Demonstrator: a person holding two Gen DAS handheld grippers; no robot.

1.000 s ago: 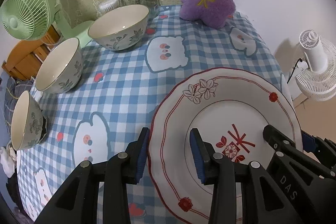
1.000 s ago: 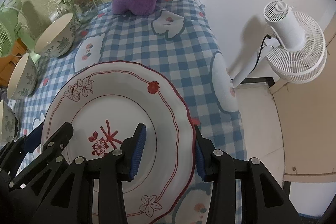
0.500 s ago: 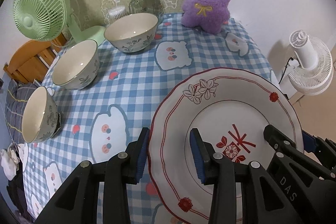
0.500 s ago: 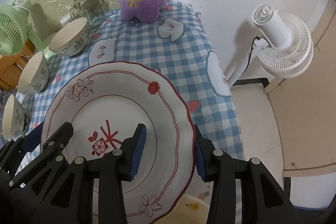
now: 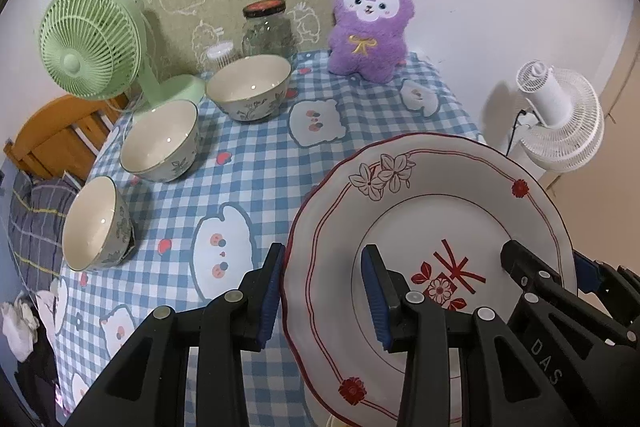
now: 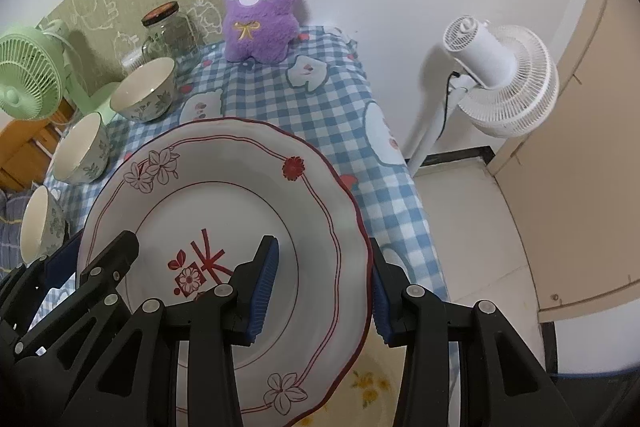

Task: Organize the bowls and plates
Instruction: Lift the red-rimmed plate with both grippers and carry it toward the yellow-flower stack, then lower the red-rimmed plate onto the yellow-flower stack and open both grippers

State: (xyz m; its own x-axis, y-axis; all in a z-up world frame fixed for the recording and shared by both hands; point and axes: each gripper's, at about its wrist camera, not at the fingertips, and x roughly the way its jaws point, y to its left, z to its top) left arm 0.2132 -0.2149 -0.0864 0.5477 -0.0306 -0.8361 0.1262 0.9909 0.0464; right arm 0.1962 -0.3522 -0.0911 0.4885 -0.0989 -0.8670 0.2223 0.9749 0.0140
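A white plate [image 5: 432, 219] with red rim line and flower prints is held in the air between both grippers. My left gripper [image 5: 324, 291] is shut on its left rim. My right gripper [image 6: 320, 287] is shut on its right rim, and the plate [image 6: 224, 195] fills that view. Three white floral bowls stand on the checked table in a row at the left: a far one [image 5: 250, 87], a middle one [image 5: 162, 141] and a near one [image 5: 96, 223]. Part of a yellow-flowered plate [image 6: 372, 383] shows below the held plate.
A green fan [image 5: 94, 43], a glass jar [image 5: 267, 29] and a purple plush toy [image 5: 370, 29] stand at the table's back. A white floor fan [image 5: 560, 123] stands off the table's right edge. A wooden chair [image 5: 52, 135] is at the left.
Both grippers have lifted the plate up and back from the table. The table and bowls now look farther away and lower in both views.
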